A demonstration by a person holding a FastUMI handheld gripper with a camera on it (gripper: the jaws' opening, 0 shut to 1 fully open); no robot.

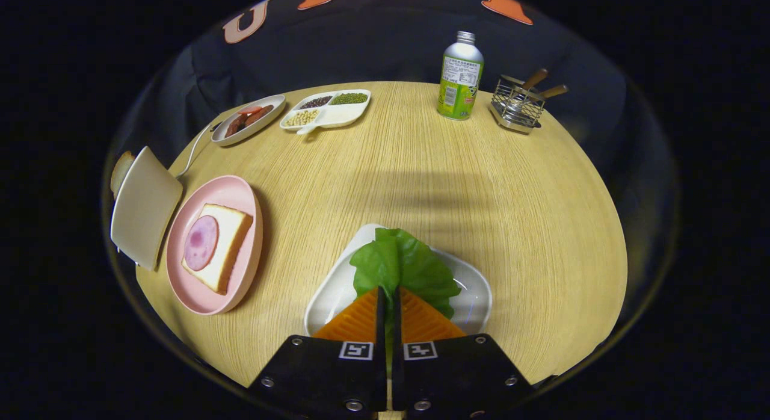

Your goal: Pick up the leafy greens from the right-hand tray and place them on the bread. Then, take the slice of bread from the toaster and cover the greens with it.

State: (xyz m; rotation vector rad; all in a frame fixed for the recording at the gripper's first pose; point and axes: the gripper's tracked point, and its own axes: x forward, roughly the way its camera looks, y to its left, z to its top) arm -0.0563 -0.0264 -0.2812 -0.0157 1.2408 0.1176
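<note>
Crinkled green lettuce leaf (402,265) is pinched at its near edge by the gripper (388,301) over the white rounded tray (328,296); thin bite, so slip-out is likely when lifted.

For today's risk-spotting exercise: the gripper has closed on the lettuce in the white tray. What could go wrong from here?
1. The gripper pinches only the near edge of the lettuce; the leaf may tear or slip on lifting.
2. The white tray might lift with it.
3. On the pink plate, the bread is small, so the leaf may overhang.
</note>
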